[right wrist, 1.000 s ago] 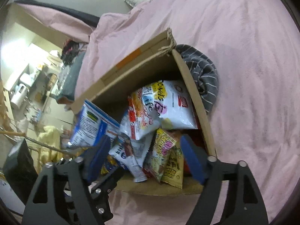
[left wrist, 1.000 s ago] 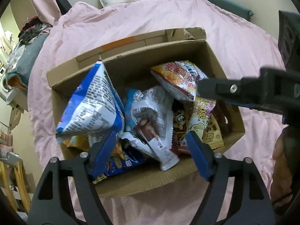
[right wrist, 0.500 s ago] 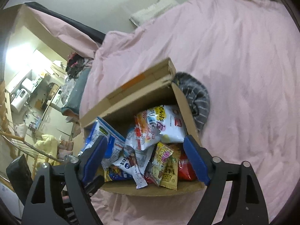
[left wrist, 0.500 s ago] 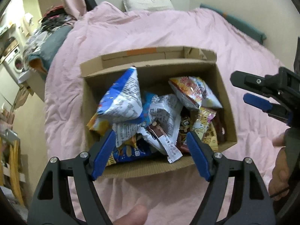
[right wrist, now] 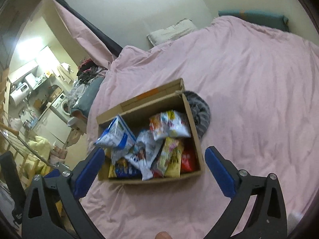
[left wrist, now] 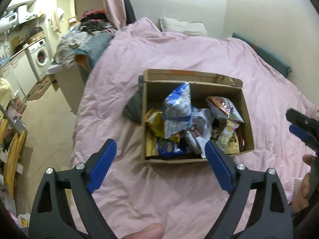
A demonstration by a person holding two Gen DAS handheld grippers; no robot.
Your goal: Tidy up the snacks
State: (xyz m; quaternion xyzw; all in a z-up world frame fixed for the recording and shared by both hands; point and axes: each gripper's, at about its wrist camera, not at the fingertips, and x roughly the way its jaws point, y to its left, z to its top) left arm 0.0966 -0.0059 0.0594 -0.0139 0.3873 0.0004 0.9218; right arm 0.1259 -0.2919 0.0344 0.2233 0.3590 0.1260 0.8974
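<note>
On the pink bed (left wrist: 199,49) sits the cardboard box (left wrist: 247,119), its long axis running left to right, snacks heaped inside. It lies ahead of and below both claws. The left claw (left wrist: 159,167), jaws wide apart and empty, looks nearer. The right claw (right wrist: 154,171) is likewise spread and empty. The blue-white bag (left wrist: 177,107) stands tallest, pointing up, left of the box's centre.

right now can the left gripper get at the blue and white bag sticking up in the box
Probably yes. The left gripper is open and empty above the bed, the box has no lid, and the blue and white bag stands highest in the pile with nothing over it. It needs to move in closer first.
</note>
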